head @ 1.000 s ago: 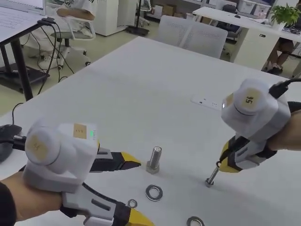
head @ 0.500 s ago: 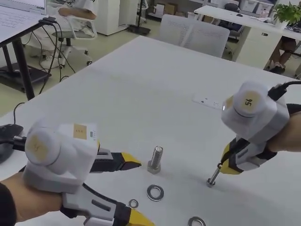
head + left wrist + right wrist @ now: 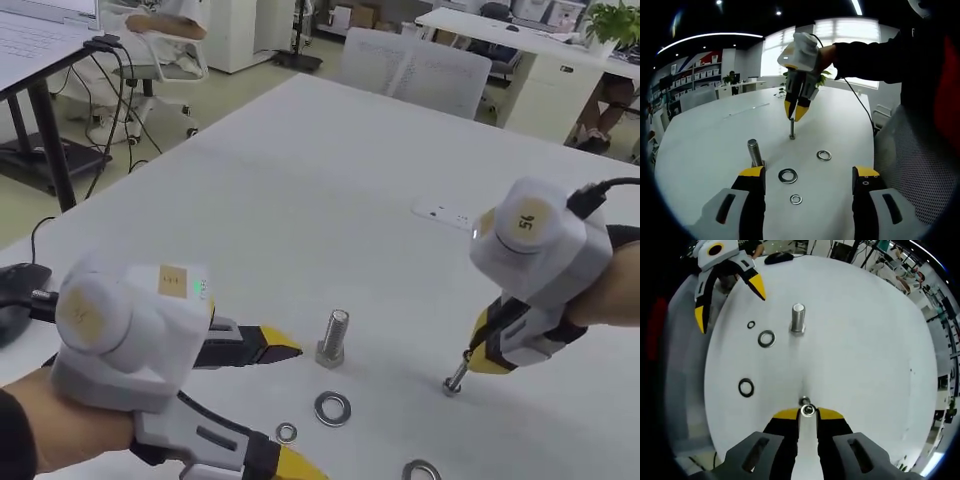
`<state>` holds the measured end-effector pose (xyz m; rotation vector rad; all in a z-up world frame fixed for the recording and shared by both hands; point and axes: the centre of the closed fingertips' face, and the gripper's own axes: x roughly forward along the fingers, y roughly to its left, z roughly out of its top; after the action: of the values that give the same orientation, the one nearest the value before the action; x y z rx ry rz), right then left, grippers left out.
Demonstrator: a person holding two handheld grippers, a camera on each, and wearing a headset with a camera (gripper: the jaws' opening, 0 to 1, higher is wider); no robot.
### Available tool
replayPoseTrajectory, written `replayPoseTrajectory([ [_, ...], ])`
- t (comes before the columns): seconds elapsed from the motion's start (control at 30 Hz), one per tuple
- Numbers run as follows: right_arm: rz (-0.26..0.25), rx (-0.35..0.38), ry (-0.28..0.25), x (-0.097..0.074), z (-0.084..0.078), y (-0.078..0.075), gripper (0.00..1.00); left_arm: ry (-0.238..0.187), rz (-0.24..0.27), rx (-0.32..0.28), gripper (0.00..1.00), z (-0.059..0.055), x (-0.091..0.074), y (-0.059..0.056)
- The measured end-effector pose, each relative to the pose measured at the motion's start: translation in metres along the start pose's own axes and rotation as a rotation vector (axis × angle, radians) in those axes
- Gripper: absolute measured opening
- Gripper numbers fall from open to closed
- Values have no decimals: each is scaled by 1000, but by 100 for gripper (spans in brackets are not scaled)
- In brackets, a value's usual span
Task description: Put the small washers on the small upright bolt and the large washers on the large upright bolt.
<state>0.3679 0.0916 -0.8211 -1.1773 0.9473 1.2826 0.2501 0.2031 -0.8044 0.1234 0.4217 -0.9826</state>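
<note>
held small washer (image 3: 808, 410): pinched flat between the right gripper's tips, right at the top of the small bolt (image 3: 804, 401); looks not threaded on yet
small bolt: upright on the table (image 3: 300, 180), well apart from the large bolt (image 3: 333, 337), nothing seen on its shank
right gripper (image 3: 794, 115): clenched on the held small washer, pointing down along the small bolt
large bolt: upright, bare
loose washers: middle large washer (image 3: 788, 175) near the large bolt, loose small washer (image 3: 796, 199) just beside it, outer large washer (image 3: 824, 155) apart, all lying flat
left gripper (image 3: 809, 171): jaws wide apart, empty, low beside the large bolt
risk: hole off-centre at release, so the washer catches on the bolt top and skips off onto the table
risk: pushing down sideways tips the small bolt, since it seems to stand free on its head
</note>
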Motion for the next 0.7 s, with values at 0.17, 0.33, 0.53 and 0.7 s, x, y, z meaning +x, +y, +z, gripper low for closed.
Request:
replayPoseTrajectory([
  [0.17,6,-1,3,4,0,2,14,1,0,-2,70,-1,0,0],
  [0.33,19,4,10,11,-1,2,14,2,2,-2,70,-1,-1,1],
  [0.53,31,3,15,20,-1,2,14,3,5,-4,70,-2,-1,1],
  [0.7,46,11,18,29,-2,2,14,5,8,-6,70,-2,-1,2],
])
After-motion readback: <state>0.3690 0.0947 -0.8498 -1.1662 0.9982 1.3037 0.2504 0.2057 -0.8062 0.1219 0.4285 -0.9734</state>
